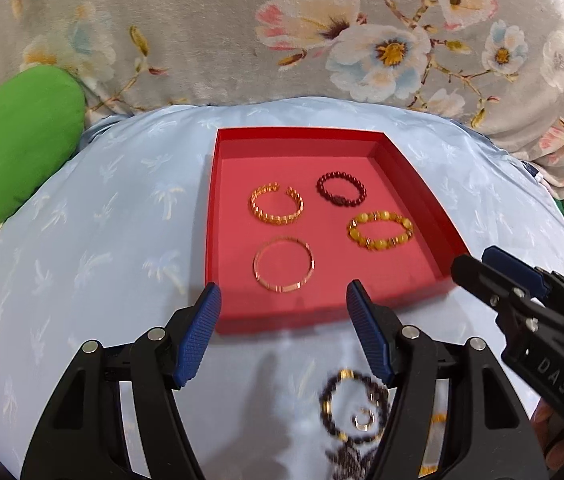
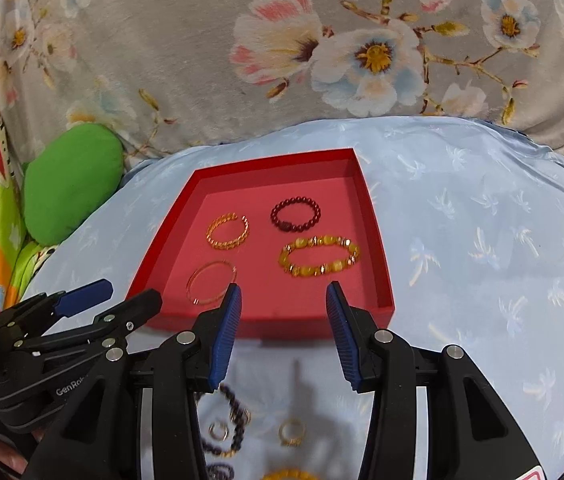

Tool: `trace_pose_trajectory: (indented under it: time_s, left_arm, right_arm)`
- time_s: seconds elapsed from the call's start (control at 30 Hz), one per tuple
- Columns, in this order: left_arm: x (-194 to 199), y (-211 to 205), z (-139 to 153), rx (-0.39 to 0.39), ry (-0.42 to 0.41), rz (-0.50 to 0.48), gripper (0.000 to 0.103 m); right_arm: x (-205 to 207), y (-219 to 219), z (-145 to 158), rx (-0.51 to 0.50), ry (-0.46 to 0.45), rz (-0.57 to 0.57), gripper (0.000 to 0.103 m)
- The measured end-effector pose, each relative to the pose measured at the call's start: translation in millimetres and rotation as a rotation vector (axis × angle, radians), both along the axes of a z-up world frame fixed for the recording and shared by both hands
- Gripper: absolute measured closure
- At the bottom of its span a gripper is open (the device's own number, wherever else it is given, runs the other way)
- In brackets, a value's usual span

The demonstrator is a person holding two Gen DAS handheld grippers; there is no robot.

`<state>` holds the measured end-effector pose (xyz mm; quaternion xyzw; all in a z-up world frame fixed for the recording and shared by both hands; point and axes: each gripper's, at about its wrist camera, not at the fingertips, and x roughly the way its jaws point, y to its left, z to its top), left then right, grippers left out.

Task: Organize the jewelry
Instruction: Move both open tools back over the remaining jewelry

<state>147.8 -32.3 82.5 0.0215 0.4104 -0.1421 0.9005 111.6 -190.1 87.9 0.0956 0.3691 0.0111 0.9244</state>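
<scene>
A red tray [image 1: 413, 184] lies on light-blue cloth [image 1: 102, 240]. In it are a gold open cuff [image 1: 276, 208], a dark red bead bracelet [image 1: 339, 189], a yellow bead bracelet [image 1: 379, 229] and a thin gold bangle [image 1: 283, 264]. My left gripper [image 1: 283, 292] hovers open over the tray's near edge, holding nothing. My right gripper [image 2: 283, 291] is open and empty too, just short of the yellow bead bracelet [image 2: 319, 255]. Below both grippers, on the cloth, lie a dark bead bracelet [image 1: 351, 408], small gold rings [image 2: 291, 432] and another yellow bracelet [image 2: 289, 474].
A green cushion [image 1: 18, 152] sits left of the cloth. A grey floral blanket [image 1: 242, 40] rises behind the tray. Each gripper shows in the other's view: the right gripper [image 1: 473, 260] by the tray's right corner, the left gripper [image 2: 134, 292] by its left corner.
</scene>
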Motion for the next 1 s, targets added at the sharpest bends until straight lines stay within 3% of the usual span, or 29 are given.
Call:
trace_pose_trajectory:
  time_s: [0.6, 1.0]
  left_arm:
    - [-95, 20, -28, 0.002, 0.055, -0.006, 0.041]
    - [-127, 18, -52, 0.003, 0.097, -0.026, 0.041]
  right_arm:
    - [-108, 19, -41, -0.025, 0.093, 0.026, 0.059]
    - [-135, 8, -73, -0.014, 0.157, -0.018, 0.060]
